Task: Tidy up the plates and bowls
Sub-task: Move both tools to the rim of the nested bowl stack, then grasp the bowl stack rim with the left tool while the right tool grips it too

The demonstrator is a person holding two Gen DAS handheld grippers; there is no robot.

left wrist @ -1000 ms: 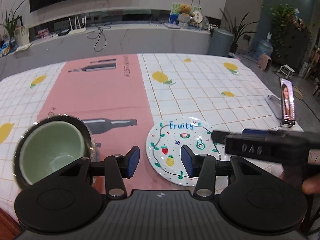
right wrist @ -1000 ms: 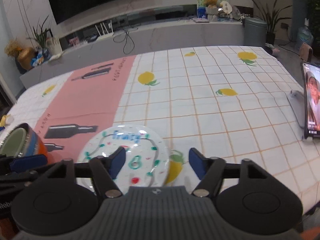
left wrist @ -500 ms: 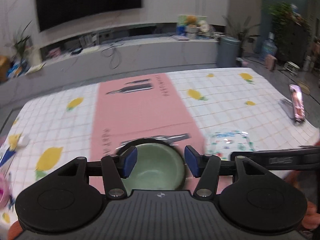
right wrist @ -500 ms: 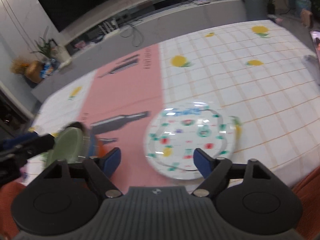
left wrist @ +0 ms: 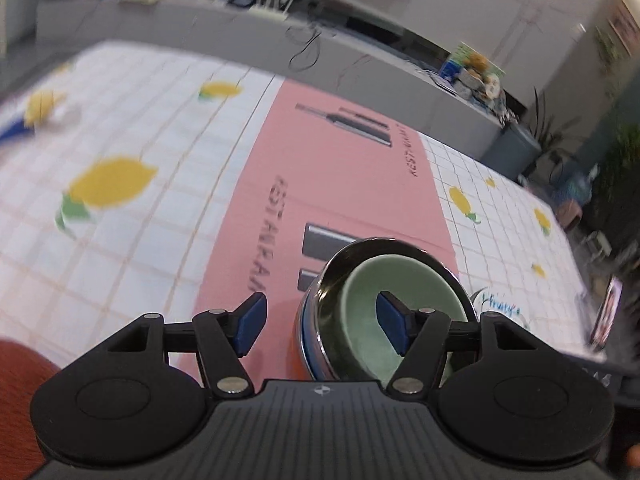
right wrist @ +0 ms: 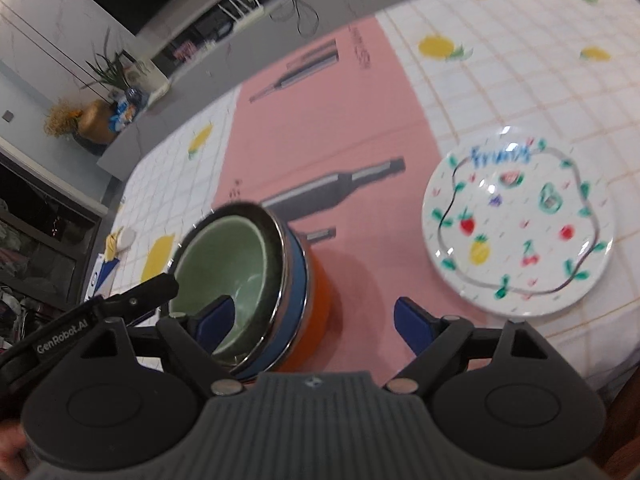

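A stack of nested bowls [right wrist: 256, 280] stands on the pink runner: a pale green bowl [left wrist: 384, 312] inside a dark metal-rimmed one, on blue and orange bowls. My left gripper [left wrist: 322, 320] is open, its jaws either side of the stack's left rim, the right finger over the green bowl. My right gripper [right wrist: 314, 318] is open, its jaws either side of the stack's right rim, the left finger inside the green bowl. A white fruit-print plate [right wrist: 518, 228] lies flat on the checked cloth to the right, and its edge shows in the left wrist view [left wrist: 500, 310].
The table carries a lemon-print checked cloth [left wrist: 120, 184] with a pink runner [right wrist: 340, 128] down the middle. A phone on a stand [left wrist: 606, 318] is at the right edge. Small items [right wrist: 116, 244] lie at the table's left edge. A grey counter [left wrist: 280, 48] runs behind.
Both grippers have dropped lower and closed in on the bowl stack, tilting downward. The right gripper swung left from the plate to the stack. Both stayed open.
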